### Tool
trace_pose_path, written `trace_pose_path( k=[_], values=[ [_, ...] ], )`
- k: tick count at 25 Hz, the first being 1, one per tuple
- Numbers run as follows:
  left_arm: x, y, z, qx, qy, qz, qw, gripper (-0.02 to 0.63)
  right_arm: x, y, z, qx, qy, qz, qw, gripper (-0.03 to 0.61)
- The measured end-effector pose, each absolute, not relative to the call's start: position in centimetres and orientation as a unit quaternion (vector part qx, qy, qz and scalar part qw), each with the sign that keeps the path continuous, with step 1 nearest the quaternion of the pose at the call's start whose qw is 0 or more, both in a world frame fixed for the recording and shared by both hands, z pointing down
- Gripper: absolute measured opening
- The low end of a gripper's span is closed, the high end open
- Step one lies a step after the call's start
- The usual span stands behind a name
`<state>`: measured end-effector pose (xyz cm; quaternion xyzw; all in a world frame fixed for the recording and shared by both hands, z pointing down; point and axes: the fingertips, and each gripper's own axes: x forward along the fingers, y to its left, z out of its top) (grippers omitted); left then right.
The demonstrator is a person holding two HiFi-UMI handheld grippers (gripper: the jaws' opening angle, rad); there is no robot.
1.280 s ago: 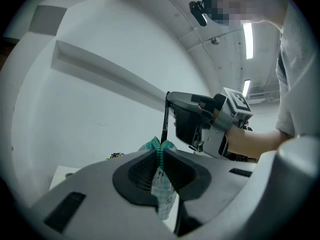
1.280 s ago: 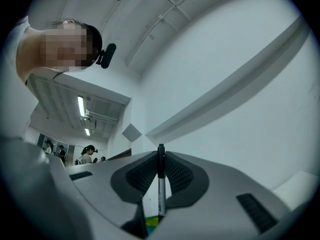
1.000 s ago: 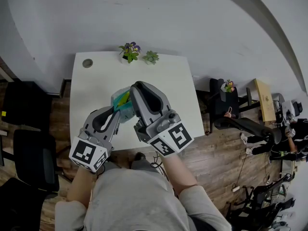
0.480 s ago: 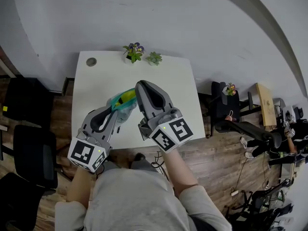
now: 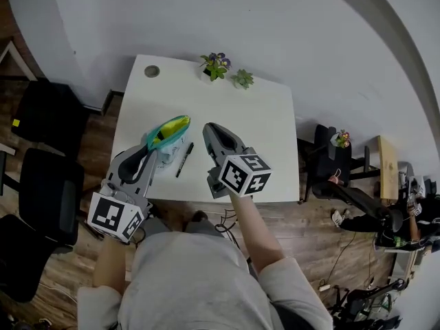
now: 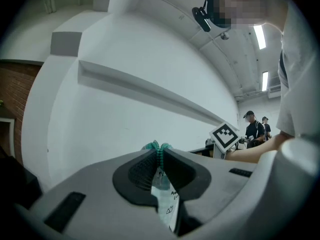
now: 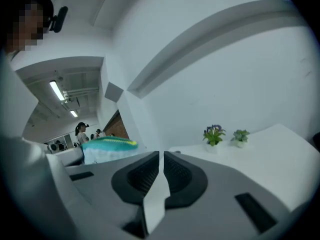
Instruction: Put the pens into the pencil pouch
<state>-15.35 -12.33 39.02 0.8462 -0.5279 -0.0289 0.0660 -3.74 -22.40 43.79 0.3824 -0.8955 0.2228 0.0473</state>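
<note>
**Item 1: black office chairs**. Off the table's left edge, on the floor, apart from the work.

**Item 2: left gripper**. Jaws clamped on the near lip of the pencil pouch; its own view shows the teal zip pinched between the pads. Probably held this way to keep the mouth propped and steady for loading.

**Item 3: pencil pouch**. Teal with a yellow lining, standing on the white table towards its left front, mouth gaping upward.

**Item 4: black pen**. Lies flat on the table just right of the pouch, between the two grippers, not yet inside.

**Item 5: right gripper**. Jaws closed to a thin slit with nothing between them, hanging just right of the pen. It would have to open before a pick.

**Item 6: two small potted plants**. At the far edge, well clear.

**Open room:** bare tabletop right of the gripper and behind the pouch. The front edge runs near the pen — little margin there.
</note>
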Motion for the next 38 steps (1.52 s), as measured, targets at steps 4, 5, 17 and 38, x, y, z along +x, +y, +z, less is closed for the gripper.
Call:
trace_pose_path(
  k=[4,5,17,38],
  values=[
    [-16.7,-11.4,38.9,0.832,-0.55,-0.037,0.068,0.058,-4.0,-22.0,49.9,0.371,-0.874,0.292,0.116,0.046],
    [-16.9,-11.3,38.9,0.829,-0.553,-0.037,0.068,0.058,-4.0,-21.9,51.3,0.37,-0.865,0.312,0.129,0.046],
    [-19.7,-8.9,39.2,0.811,-0.577,-0.052,0.076,0.058,-3.4,-21.3,61.7,0.384,-0.779,0.445,0.217,0.104],
    [-25.9,-9.2,40.7,0.811,-0.577,-0.042,0.089,0.058,-4.2,-23.8,68.1,0.436,-0.709,0.402,0.382,0.1]
  ],
)
